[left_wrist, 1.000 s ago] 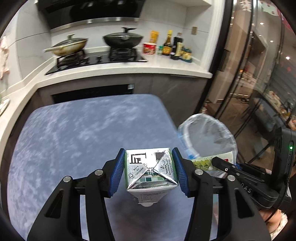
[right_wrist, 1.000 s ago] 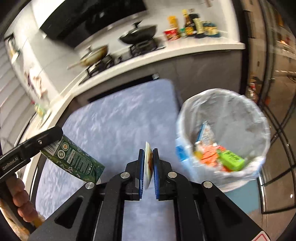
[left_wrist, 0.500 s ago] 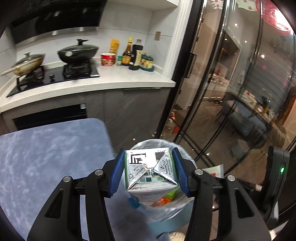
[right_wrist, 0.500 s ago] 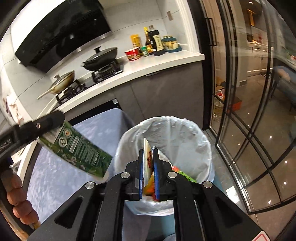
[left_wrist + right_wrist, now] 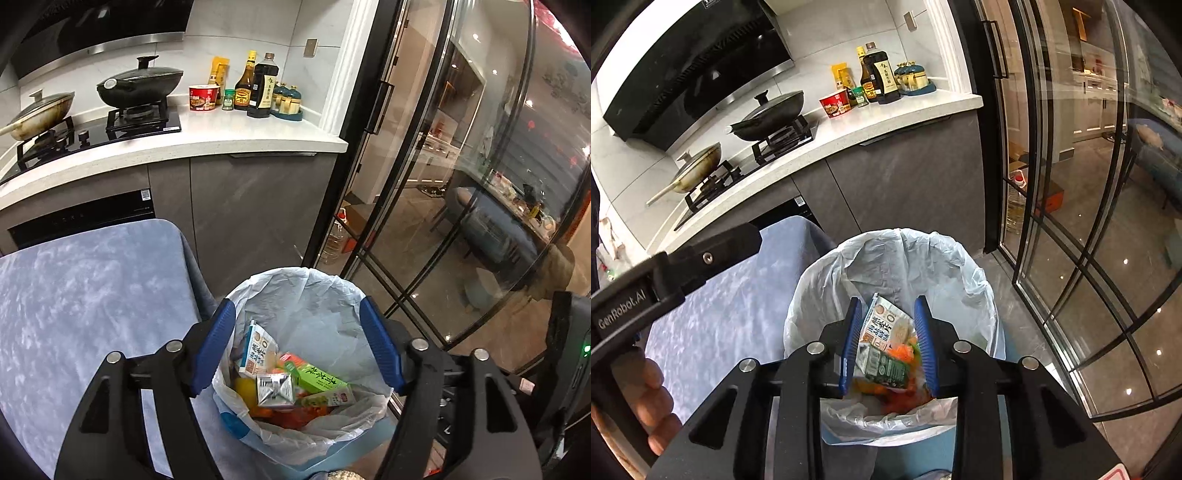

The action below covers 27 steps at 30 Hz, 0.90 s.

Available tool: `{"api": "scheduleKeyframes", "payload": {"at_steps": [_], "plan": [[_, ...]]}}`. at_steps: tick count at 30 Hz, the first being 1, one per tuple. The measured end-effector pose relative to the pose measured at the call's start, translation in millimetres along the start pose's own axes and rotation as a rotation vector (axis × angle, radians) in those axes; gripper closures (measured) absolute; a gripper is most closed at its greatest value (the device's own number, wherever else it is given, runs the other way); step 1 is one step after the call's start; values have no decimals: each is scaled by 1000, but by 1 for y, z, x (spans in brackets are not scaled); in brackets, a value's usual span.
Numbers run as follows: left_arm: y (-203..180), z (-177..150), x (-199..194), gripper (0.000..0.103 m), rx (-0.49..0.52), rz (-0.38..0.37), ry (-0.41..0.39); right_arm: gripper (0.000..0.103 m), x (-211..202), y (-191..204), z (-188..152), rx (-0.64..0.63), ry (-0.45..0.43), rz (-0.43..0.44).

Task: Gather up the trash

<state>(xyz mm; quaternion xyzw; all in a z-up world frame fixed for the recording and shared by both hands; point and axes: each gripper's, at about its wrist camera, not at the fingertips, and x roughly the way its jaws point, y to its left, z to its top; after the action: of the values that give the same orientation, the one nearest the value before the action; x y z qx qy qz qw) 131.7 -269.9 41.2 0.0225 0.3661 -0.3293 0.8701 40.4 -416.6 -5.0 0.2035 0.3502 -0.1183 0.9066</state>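
A white desk (image 5: 221, 138) runs along the wall, with grey cabinet fronts (image 5: 258, 206) below it. On its black hob (image 5: 92, 129) stand two pans: a dark pan with a lid (image 5: 140, 83) and, to its left, a lighter pan with a glass lid (image 5: 37, 110). Near the right end of the desk there is a red cup of instant noodles (image 5: 202, 98), a small green jar (image 5: 229, 100), two dark sauce bottles (image 5: 264, 86) and a yellow packet (image 5: 218, 74) behind them. A black hood (image 5: 694, 70) hangs above the hob. A blue-grey mottled cloth (image 5: 85, 295) covers a lower surface in front. On the right are glass doors with black frames (image 5: 406, 221).
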Motion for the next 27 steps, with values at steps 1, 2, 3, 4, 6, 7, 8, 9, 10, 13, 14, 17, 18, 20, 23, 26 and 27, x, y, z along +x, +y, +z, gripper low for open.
{"api": "scheduleKeyframes", "payload": {"at_steps": [1,2,3,4,6,7,8,9,10,13,14,17,18,20,23,26,27], "plan": [[1,-1,-1,37,1,10,-1,74,-1,1,0,-4,1,2],[1,-1,-2,37,3,16,-2,74,-2,2,-1,-5,-1,2],[0,-2,-4,37,5,18,-3,74,-3,3,-1,-6,0,4],[0,-4,-6,37,8,28,-4,74,-3,4,-2,-7,2,7],[0,-5,-8,37,19,43,-6,74,-5,6,-4,-8,3,11],[-1,-7,-10,37,25,56,-6,74,-6,7,-4,-10,5,12],[-1,-8,-11,37,26,64,-6,74,-6,9,-6,-11,7,10],[0,-10,-13,36,29,69,-8,73,-7,10,-7,-12,8,11],[1,-11,-15,36,31,77,-8,73,-8,11,-8,-14,10,11],[3,-16,-22,34,29,94,-10,73,-12,16,-12,-21,12,5],[4,-17,-24,34,28,99,-9,73,-15,18,-13,-24,10,2],[8,-21,-32,34,21,115,-10,72,-20,22,-14,-32,7,2],[10,-22,-35,34,20,126,-11,71,-22,24,-15,-34,9,1],[12,-25,-40,34,20,144,-10,67,-26,28,-18,-42,6,-1],[18,-30,-49,34,9,167,-6,67,-32,36,-23,-58,8,-8],[23,-36,-56,34,-4,188,8,64,-38,41,-28,-64,12,-7],[24,-38,-58,34,-3,199,9,63,-40,44,-30,-69,13,-9]]}}
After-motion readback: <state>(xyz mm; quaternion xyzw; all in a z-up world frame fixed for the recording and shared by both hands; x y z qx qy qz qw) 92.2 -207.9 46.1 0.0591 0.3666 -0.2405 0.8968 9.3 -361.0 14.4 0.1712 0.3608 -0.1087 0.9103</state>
